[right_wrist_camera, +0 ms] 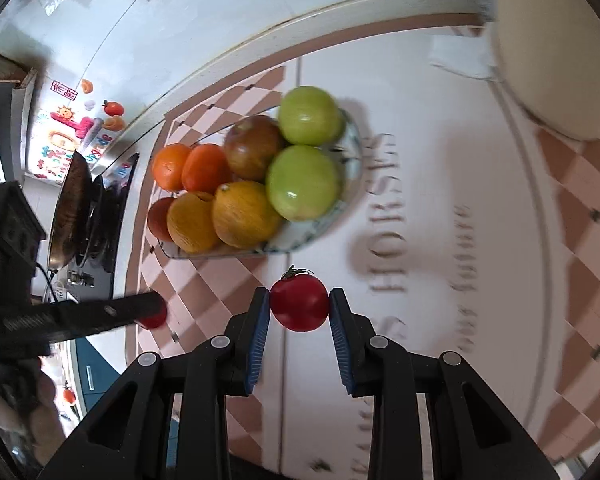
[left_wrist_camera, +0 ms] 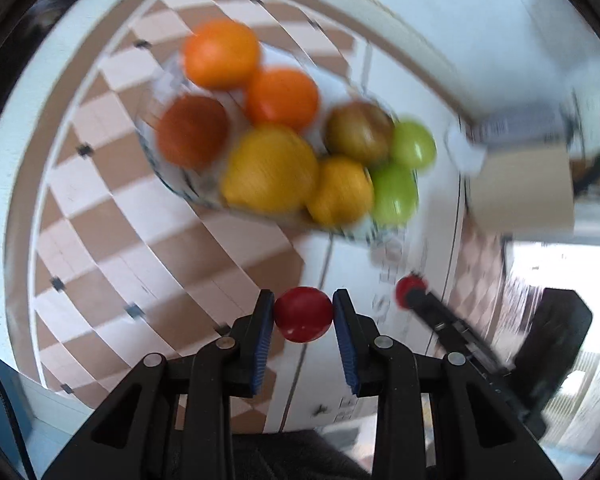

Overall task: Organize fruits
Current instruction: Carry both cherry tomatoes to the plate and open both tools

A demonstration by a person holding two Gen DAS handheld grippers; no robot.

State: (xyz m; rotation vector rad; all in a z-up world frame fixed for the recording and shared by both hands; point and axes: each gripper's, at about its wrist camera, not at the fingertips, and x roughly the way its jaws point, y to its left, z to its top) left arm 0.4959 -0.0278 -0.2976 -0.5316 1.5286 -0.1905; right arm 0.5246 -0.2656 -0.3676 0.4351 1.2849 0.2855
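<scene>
Fingers of the left gripper [left_wrist_camera: 303, 314] and the right gripper [right_wrist_camera: 299, 307] each pinch a red tomato [left_wrist_camera: 303, 314] [right_wrist_camera: 299, 307], near the piled fruit bowl [right_wrist_camera: 350, 152] on the tabletop [right_wrist_camera: 440, 240].

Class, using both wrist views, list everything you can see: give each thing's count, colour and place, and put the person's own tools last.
Plate: one, pale with dark pattern, on the tablecloth, holding the fruit pile.
Oranges: two, orange, far-left side of the pile in the right view.
Green fruits: two, green, right side of the pile.
Yellow fruits: two, yellow, near edge of the pile.
Brownish fruit: one, brown-green, middle back.
Dark orange fruit: one, left edge, half hidden.
Tablecloth: one, white with tan checks and lettering.
Pan: one, dark, on the stove at left.
Red tomatoes: two, red, one in each gripper.
Left gripper: jaws closed on a tomato.
Right gripper: jaws closed on a tomato.
</scene>
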